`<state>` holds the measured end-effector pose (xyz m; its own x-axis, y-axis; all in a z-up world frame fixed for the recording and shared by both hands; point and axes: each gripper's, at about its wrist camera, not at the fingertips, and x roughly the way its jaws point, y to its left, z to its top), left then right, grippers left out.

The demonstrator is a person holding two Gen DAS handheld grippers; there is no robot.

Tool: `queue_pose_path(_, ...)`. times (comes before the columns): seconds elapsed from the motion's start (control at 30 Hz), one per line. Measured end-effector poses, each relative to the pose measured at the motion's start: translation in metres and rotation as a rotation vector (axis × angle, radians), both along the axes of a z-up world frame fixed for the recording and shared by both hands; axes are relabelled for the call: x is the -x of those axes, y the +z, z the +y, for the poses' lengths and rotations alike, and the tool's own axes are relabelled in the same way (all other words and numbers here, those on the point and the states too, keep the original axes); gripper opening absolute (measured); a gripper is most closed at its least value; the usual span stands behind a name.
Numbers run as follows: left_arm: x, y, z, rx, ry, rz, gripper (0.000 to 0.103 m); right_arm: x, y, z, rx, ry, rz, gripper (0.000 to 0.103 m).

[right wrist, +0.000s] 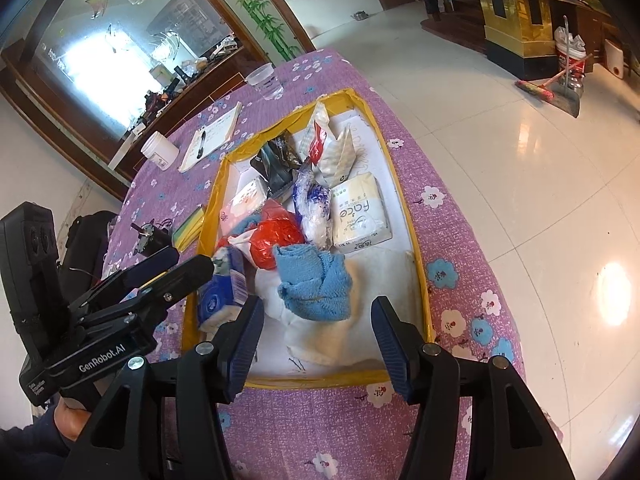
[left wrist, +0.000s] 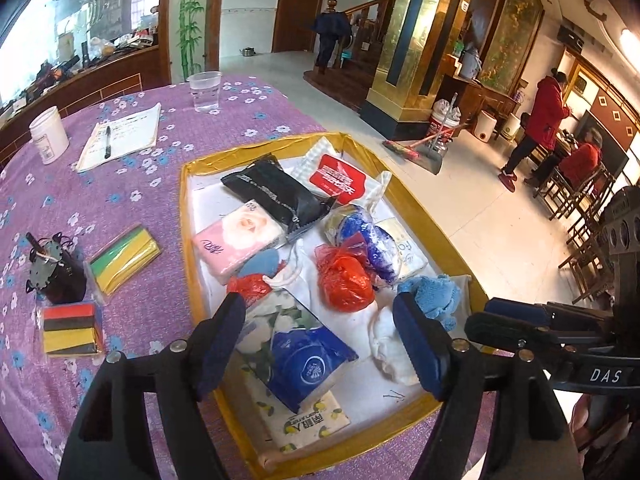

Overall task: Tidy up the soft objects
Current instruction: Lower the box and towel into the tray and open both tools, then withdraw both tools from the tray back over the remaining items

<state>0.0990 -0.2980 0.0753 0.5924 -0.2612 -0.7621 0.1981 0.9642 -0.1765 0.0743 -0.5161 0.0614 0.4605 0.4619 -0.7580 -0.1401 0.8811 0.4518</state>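
Tablecloth [left wrist: 168,92], purple with flowers, lies under everything I work over. At its left side sit a white jar [left wrist: 50,134], a notebook [left wrist: 122,136] with a pen [left wrist: 107,142] on it, a plastic cup [left wrist: 205,91] and two striped packs [left wrist: 122,254]. My left gripper [left wrist: 320,344] hangs released, its fingers spread above the blue tissue pack [left wrist: 306,364] in the near end of the yellow-rimmed tray [left wrist: 186,240]. Further in lie a pink tissue pack [left wrist: 236,236], a black pouch [left wrist: 276,196], a red bag [left wrist: 344,280] and a white-and-blue bag [right wrist: 314,208], possibly crumpled plastic. My right gripper [right wrist: 318,340] is also released, over the blue towel [right wrist: 316,284] at the tray's near right corner, beside a cream tissue pack [right wrist: 358,212].
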Motion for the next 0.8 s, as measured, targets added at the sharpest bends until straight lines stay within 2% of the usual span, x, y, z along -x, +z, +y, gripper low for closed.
queue_pose_path(0.07,0.001,0.001,0.004,0.007,0.013,0.000,0.080,0.001,0.002,-0.001,0.000,-0.005,-0.005,0.060)
queue_pose_path(0.47,0.009,0.003,0.021,0.013,0.075,0.005,0.080,0.007,0.004,-0.002,-0.017,-0.013,-0.015,0.061)
queue_pose_path(0.8,0.024,0.004,0.052,0.024,0.172,0.004,0.080,0.002,0.012,0.010,-0.029,0.018,-0.037,0.061)
